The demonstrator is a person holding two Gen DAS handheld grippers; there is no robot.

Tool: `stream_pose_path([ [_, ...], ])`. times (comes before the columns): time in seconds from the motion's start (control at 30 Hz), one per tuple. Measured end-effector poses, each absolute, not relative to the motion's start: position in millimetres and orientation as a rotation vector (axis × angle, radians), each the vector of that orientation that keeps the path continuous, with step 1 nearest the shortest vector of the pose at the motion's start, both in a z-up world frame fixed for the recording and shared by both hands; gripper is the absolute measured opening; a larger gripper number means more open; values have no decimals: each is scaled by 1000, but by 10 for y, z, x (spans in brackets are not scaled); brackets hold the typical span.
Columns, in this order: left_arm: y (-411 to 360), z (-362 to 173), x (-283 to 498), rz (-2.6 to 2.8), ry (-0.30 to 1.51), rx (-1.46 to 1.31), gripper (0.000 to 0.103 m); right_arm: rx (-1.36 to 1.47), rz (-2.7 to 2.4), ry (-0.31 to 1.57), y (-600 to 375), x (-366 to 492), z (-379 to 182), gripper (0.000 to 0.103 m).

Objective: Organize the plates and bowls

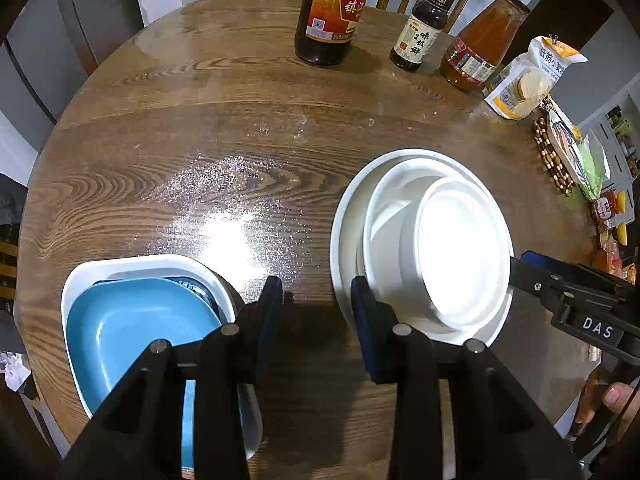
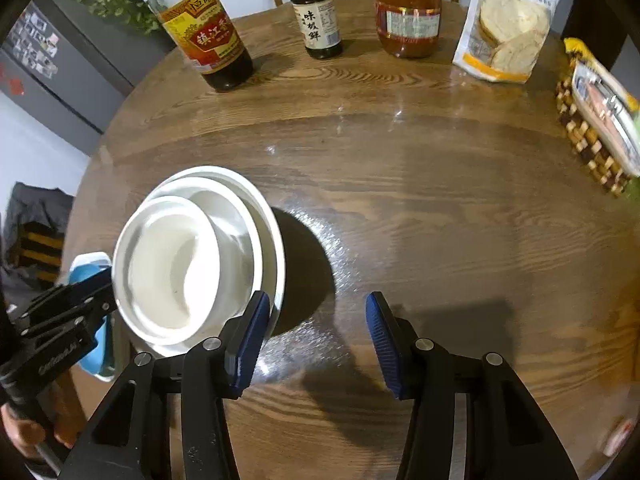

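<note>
Hovering over the tabletop (image 1: pixel 168 128), I am keeping my left tongs (image 1: pixel 316 312) apart and empty, pads above bare wood between two stacks. Beside their left finger a blue dish (image 1: pixel 132 328) is sitting inside a white square dish (image 1: pixel 160 264). My right tongs (image 2: pixel 316 336) are also standing apart, gripping nothing, their left pad just beside the nested white bowls (image 2: pixel 180 256). Farther off, three bottles (image 2: pixel 316 20) and a snack bag (image 2: pixel 508 36) are lining the far edge.

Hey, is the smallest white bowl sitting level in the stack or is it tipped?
Tipped. The smallest white bowl leans inside the middle bowl, pushed to one side rather than centred, so its rim is not parallel with the bottom plate.
</note>
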State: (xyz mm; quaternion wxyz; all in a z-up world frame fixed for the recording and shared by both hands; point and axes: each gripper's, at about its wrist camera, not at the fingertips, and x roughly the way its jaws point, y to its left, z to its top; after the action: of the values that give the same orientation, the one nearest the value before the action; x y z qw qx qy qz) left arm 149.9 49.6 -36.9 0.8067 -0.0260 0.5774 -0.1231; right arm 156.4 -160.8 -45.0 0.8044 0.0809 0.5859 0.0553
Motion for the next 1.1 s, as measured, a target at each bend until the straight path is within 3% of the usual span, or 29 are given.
stream_pose_path([
  [0.1,460,-375,1490,-262,1227,-34,39,82,79,1241,-1525,1580,-404,52],
  [0.43,371,-360,1448,-265,1187,32,34,27,70,1237,-1532,1634,-373,52],
  [0.67,318,-358,1425,-271,1151,66,27,78,127,1204,-1493,1574,-381,31],
  [0.93,293,-360,1413,-273,1124,83,23,84,136,1190,-1475,1577,-380,28],
  [1.1,277,-353,1397,-271,1112,95,21,78,160,1181,-1431,1565,-362,17],
])
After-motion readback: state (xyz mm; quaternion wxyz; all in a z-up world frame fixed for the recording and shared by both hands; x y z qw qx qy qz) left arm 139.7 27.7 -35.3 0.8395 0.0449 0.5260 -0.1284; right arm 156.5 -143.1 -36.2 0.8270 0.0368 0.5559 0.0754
